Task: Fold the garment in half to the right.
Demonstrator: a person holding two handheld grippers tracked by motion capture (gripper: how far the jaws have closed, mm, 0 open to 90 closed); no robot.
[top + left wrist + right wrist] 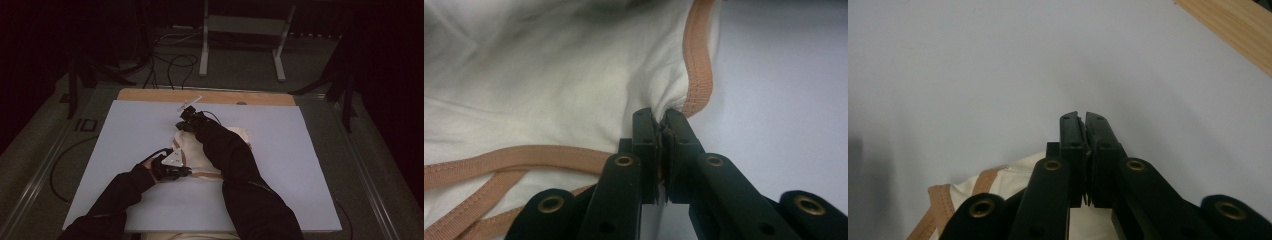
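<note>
We see a pale blue-grey surface [125, 150] with a bare wooden strip [150, 95] along its far edge. Beyond it, on the grey floor [240, 70], stands a white metal frame [204, 50], with black cables [170, 62] looping just beside it.

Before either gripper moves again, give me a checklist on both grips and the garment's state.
1. Left gripper clamped on the white garment at its tan trim: ok.
2. Right gripper jaws closed: ok.
3. Fabric actually caught between the right jaws: cannot tell; garment shows just beneath them.
4. Garment lying flat: not ok, bunched under the forearms.
5. Garment fully on the pale board: ok in the high view.
</note>
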